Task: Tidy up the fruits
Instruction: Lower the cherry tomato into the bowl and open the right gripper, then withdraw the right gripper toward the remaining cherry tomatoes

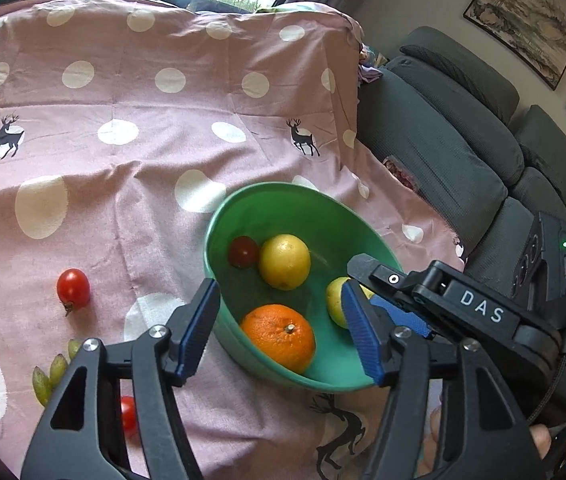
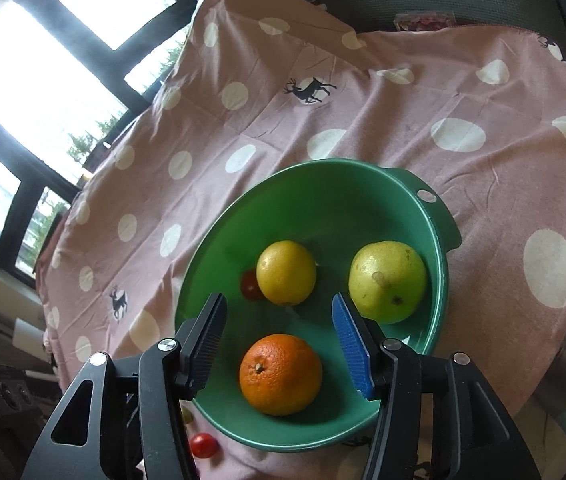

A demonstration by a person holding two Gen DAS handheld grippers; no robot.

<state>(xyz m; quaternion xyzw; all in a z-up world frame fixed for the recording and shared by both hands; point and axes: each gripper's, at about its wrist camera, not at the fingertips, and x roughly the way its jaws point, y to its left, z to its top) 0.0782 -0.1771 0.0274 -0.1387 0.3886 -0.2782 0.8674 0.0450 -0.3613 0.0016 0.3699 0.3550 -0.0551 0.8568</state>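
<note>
- Left tool (image 1: 279, 330) and right tool (image 2: 279, 346): jaws apart, nothing gripped, over the green bowl (image 2: 439, 240).
- Bowl near the counter's front edge holds orange (image 2: 281, 374), lemon (image 2: 286, 273), pear (image 2: 387, 281), tomato (image 2: 250, 285).
- Another tomato (image 1: 73, 289) lies left on the tablecloth (image 1: 155, 120).

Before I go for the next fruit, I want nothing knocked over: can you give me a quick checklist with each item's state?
1. Left tongs empty, jaws apart: ok.
2. Right tongs empty, jaws apart: ok.
3. Orange lying free in the green bowl: ok.
4. Bowl has room beside the lemon and pear: ok.
5. Tomato on the cloth unobstructed: ok.
6. Grapes clear of the left tongs: cannot tell, partly hidden.
</note>
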